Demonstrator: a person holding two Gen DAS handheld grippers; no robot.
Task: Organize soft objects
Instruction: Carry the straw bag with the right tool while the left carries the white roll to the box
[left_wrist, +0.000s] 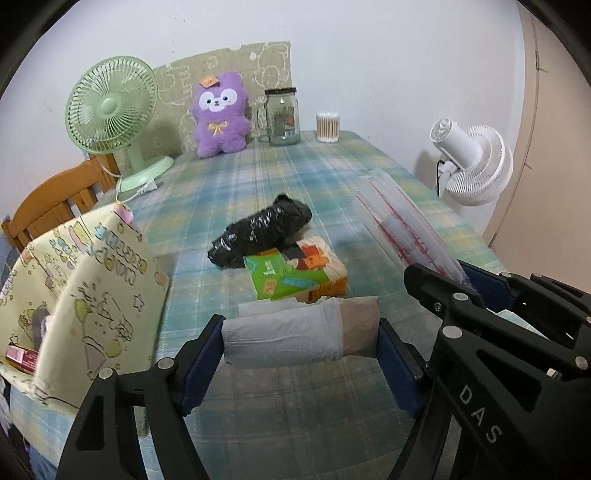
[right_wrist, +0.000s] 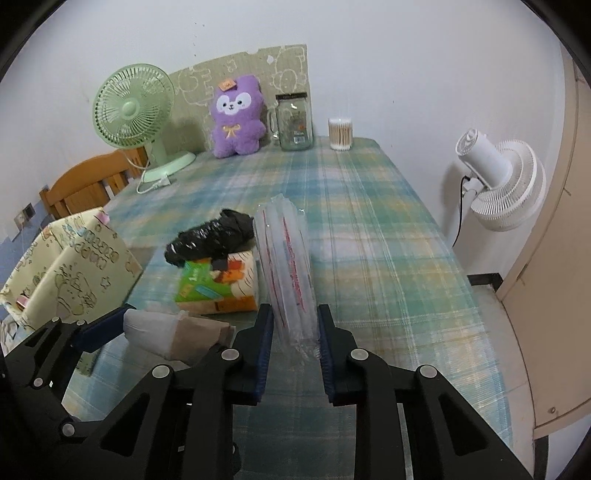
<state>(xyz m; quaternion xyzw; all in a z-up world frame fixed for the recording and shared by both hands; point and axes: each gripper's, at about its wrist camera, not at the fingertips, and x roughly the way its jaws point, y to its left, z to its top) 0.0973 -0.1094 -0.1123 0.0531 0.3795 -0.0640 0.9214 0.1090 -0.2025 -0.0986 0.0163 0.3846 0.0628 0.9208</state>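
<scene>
My left gripper is shut on a soft grey-white and brown roll, held just above the plaid tablecloth; the roll also shows in the right wrist view. My right gripper is shut on a clear plastic pack with red print, which sticks up and forward; the pack also shows in the left wrist view. A black plastic bundle and a green-orange tissue pack lie ahead. A cream cartoon-print storage box stands at the left.
At the far end stand a green desk fan, a purple plush, a glass jar and a cotton swab tub. A white fan is beyond the table's right edge. A wooden chair is at the left.
</scene>
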